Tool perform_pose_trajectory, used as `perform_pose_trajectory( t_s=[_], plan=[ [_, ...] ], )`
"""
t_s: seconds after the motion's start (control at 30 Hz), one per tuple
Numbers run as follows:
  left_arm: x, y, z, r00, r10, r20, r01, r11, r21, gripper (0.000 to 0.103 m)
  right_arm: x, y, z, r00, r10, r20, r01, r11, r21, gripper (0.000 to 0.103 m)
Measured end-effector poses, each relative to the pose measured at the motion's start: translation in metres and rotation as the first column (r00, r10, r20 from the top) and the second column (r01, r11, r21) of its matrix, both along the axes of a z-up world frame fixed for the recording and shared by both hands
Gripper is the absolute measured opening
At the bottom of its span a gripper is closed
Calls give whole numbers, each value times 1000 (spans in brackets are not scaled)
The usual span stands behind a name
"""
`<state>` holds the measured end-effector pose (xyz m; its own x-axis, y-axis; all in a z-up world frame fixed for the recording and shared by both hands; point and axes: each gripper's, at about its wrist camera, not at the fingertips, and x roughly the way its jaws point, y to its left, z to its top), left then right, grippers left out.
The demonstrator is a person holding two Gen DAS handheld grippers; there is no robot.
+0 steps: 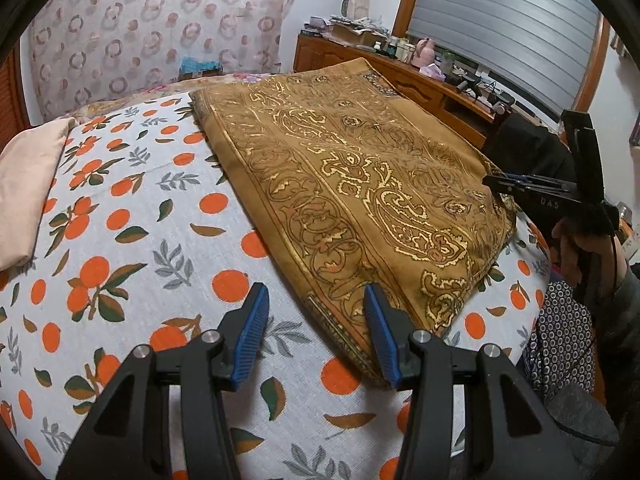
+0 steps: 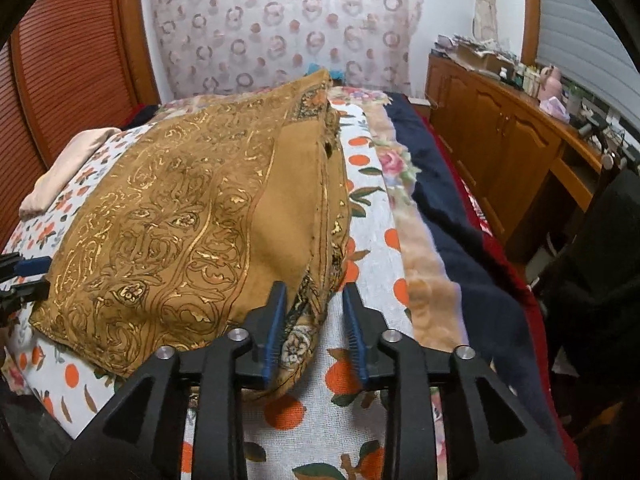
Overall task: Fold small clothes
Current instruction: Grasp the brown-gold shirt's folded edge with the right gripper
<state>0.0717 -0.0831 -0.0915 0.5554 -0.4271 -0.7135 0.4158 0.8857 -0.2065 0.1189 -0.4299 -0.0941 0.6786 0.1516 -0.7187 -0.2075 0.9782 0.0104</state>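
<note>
A brown cloth with gold paisley print (image 1: 352,196) lies folded flat on the orange-patterned bedsheet (image 1: 120,240). My left gripper (image 1: 316,300) is open, its fingers straddling the cloth's near left corner, with nothing held. The right gripper (image 1: 504,186) shows in the left wrist view at the cloth's right edge. In the right wrist view the cloth (image 2: 180,216) fills the left half; my right gripper (image 2: 316,300) is open, with the cloth's near right corner between its blue pads (image 2: 276,320).
A folded pink cloth (image 1: 28,184) lies at the bed's left side. A wooden cabinet (image 2: 504,136) with clutter runs along the right. A navy blanket (image 2: 452,200) lies along the bed's right edge. The patterned curtain (image 2: 280,20) hangs behind.
</note>
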Motion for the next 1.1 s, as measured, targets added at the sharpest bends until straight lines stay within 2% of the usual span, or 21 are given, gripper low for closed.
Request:
perform_pose_trajectory(
  t_s=[0.23, 0.43, 0.5, 0.63, 0.77, 0.9, 0.97, 1.03, 1.07, 1.1],
  plan=[
    [-3, -2, 0, 1000, 0, 4, 0, 1000, 5, 49, -1, 0, -5, 1000, 0, -18, 0, 1000, 10, 40],
    [-4, -5, 0, 1000, -7, 7, 7, 1000, -8, 48, -3, 0, -7, 1000, -3, -29, 3, 1000, 24, 43],
    [-6, -6, 1, 1000, -22, 0, 22, 999, -24, 37, -4, 2, -6, 999, 10, -32, -9, 999, 32, 43],
    [-9, -9, 1, 999, -42, 3, 43, 999, -25, 28, -7, 12, -6, 997, 64, -39, -62, 997, 46, 43],
    [-7, -9, 1, 999, -52, 1, 52, 998, -40, 26, -11, 24, -6, 996, 85, -31, -85, 996, 2, 34],
    [-4, -6, 0, 999, -52, -11, 51, 996, -79, 26, -12, 24, -7, 995, 98, -27, -98, 995, 1, 27],
    [-3, -6, 0, 998, -60, -14, 59, 995, -86, 26, -12, 24, -7, 994, 102, -24, -102, 995, 4, 18],
    [-2, -9, 0, 998, -63, -6, 63, 995, -77, 10, -12, 21, -6, 994, 111, -20, -110, 994, 28, 11],
    [-1, -9, 1, 998, -63, -3, 63, 995, -77, 6, -12, 19, -5, 994, 113, -16, -112, 993, 44, 4],
    [0, -9, 3, 998, -63, 1, 63, 994, -86, 3, -12, 18, -4, 993, 114, -12, -113, 992, 60, 2]
  ],
)
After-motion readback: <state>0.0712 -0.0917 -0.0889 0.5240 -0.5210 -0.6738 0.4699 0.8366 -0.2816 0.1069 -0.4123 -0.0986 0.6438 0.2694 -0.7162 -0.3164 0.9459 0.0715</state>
